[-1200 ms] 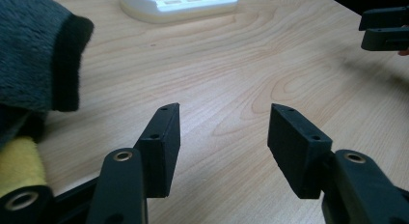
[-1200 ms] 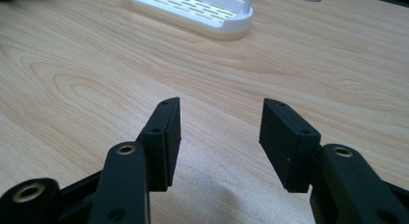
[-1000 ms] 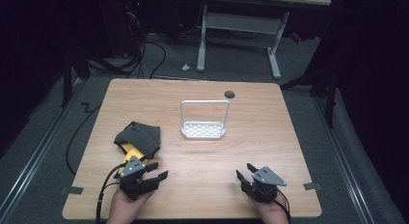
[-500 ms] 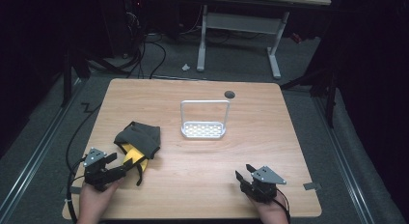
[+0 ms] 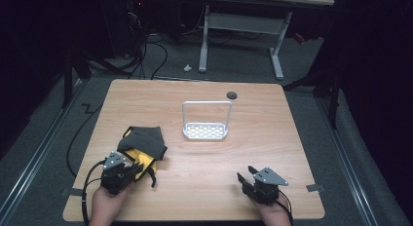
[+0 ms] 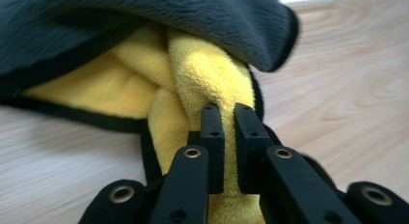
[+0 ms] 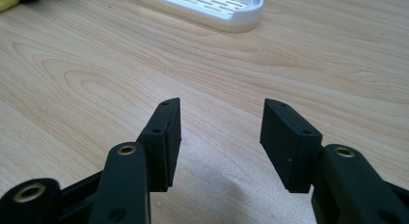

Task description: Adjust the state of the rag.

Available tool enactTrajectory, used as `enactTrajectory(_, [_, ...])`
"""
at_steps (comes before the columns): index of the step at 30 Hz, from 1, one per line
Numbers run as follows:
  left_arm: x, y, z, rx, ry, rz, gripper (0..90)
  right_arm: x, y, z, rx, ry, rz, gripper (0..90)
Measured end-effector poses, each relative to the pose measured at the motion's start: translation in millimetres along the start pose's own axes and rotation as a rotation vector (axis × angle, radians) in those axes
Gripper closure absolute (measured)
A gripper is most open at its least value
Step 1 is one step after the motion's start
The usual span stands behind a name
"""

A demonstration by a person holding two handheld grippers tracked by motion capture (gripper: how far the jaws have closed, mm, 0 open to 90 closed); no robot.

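Left claw just closed, now pinching yellow fold of cloth at its near edge. Cloth, grey over yellow, lies bunched on worktop front-left, stretching away from claw toward white rack at centre. Right claw gapes empty over bare wood, well apart from cloth; left hand nearer.

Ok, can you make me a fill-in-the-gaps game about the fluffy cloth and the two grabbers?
1. The left gripper has just closed its jaws on the ____ side of the cloth.
2. The cloth's other side is dark ____.
3. The right gripper has its jaws ____, with nothing between them.
4. The white rack stands on the ____ table.

Missing words: yellow; grey; open; wooden
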State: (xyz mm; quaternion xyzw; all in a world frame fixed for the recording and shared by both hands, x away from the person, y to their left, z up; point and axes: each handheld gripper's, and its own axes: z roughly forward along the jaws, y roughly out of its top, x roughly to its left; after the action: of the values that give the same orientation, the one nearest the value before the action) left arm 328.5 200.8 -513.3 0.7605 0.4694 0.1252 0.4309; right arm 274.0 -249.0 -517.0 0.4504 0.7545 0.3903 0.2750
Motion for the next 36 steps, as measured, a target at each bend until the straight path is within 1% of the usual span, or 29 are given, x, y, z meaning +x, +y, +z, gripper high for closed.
enactTrajectory(1, [-9.9, 0.3, 3.8, 0.003, -0.027, 0.017, 83.7, -0.1, 0.0, -0.1, 0.0, -0.001, 0.0, 49.7])
enactTrajectory(2, [-9.9, 0.3, 3.8, 0.003, -0.027, 0.017, 83.7, -0.1, -0.1, -0.1, 0.001, -0.002, -0.002, 49.7])
enactTrajectory(3, [-15.3, 0.4, 5.6, 0.005, -0.037, 0.027, 83.7, -0.3, -0.3, -0.1, 0.001, -0.001, -0.003, 49.7])
enactTrajectory(4, [-25.4, 0.0, 9.1, 0.012, -0.06, 0.049, 83.7, -0.3, -0.4, -0.1, 0.0, -0.001, 0.0, 49.7])
enactTrajectory(5, [-25.4, 0.0, 9.1, 0.012, -0.06, 0.049, 83.7, -0.4, -0.5, 0.0, 0.0, 0.0, -0.002, 49.7])
enactTrajectory(9, [-46.0, -1.6, 15.5, 0.019, -0.1, 0.096, 83.6, 0.1, -0.4, 0.4, 0.002, 0.002, -0.002, 49.7])
enactTrajectory(10, [-55.4, -2.1, 18.6, 0.022, -0.127, 0.11, 83.6, 0.4, -0.3, 0.5, 0.002, 0.0, -0.005, 49.6])
enactTrajectory(11, [-55.4, -2.1, 18.6, 0.022, -0.127, 0.11, 83.7, 0.7, -0.4, 0.8, 0.0, 0.002, -0.006, 49.5])
enactTrajectory(13, [-65.0, -3.3, 21.7, 0.023, -0.153, 0.124, 83.7, 1.3, -0.4, 1.0, 0.003, 0.003, -0.009, 49.1])
enactTrajectory(19, [-94.2, -8.0, 30.6, 0.029, -0.247, 0.149, 83.6, 4.2, 0.1, 2.3, 0.006, 0.006, -0.018, 48.6])
enactTrajectory(20, [-103.4, -9.4, 33.6, 0.031, -0.279, 0.158, 83.5, 4.6, 0.2, 2.6, 0.007, 0.008, -0.019, 48.5])
enactTrajectory(21, [-103.4, -9.4, 33.6, 0.031, -0.279, 0.158, 83.4, 4.6, 0.2, 2.6, 0.007, 0.008, -0.019, 48.5])
enactTrajectory(24, [-115.4, -10.8, 38.4, 0.032, -0.316, 0.172, 83.0, 6.2, 0.9, 3.6, 0.008, 0.009, -0.025, 48.4])
enactTrajectory(25, [-118.2, -10.9, 39.6, 0.033, -0.327, 0.177, 80.7, 7.4, 1.1, 4.1, 0.007, 0.011, -0.027, 48.3])
enactTrajectory(27, [-120.9, -10.3, 39.5, 0.032, -0.354, 0.179, 72.7, 8.8, 1.3, 4.4, 0.008, 0.014, -0.031, 47.9])
enactTrajectory(28, [-121.2, -9.6, 37.8, 0.03, -0.36, 0.178, 72.7, 8.8, 1.3, 4.4, 0.008, 0.014, -0.031, 47.9])
enactTrajectory(29, [-120.7, -9.0, 35.2, 0.024, -0.359, 0.179, 69.4, 9.6, 1.4, 4.4, 0.007, 0.017, -0.031, 47.6])
enactTrajectory(30, [-117.1, -8.0, 27.3, 0.005, -0.366, 0.168, 63.5, 11.4, 2.1, 4.1, 0.006, 0.023, -0.029, 46.6])
enactTrajectory(31, [-114.4, -7.9, 22.6, -0.004, -0.362, 0.169, 60.9, 12.6, 2.5, 3.7, 0.004, 0.026, -0.031, 45.9])
enactTrajectory(32, [-111.6, -8.1, 17.7, -0.015, -0.351, 0.168, 60.2, 14.1, 3.2, 3.4, 0.001, 0.029, -0.032, 45.5])
enactTrajectory(33, [-111.6, -8.1, 17.7, -0.015, -0.351, 0.168, 59.5, 14.1, 3.2, 3.4, 0.001, 0.029, -0.032, 45.5])
enactTrajectory(34, [-104.0, -8.1, 8.8, -0.034, -0.337, 0.152, 58.3, 18.1, 5.1, 2.3, -0.007, 0.043, -0.034, 44.8])
enactTrajectory(35, [-104.0, -8.1, 8.8, -0.034, -0.337, 0.152, 57.3, 18.1, 5.1, 2.3, -0.007, 0.043, -0.034, 44.8])
enactTrajectory(36, [-99.5, -7.8, 4.9, -0.044, -0.326, 0.145, 56.6, 23.6, 8.0, 1.1, -0.015, 0.056, -0.034, 44.2])
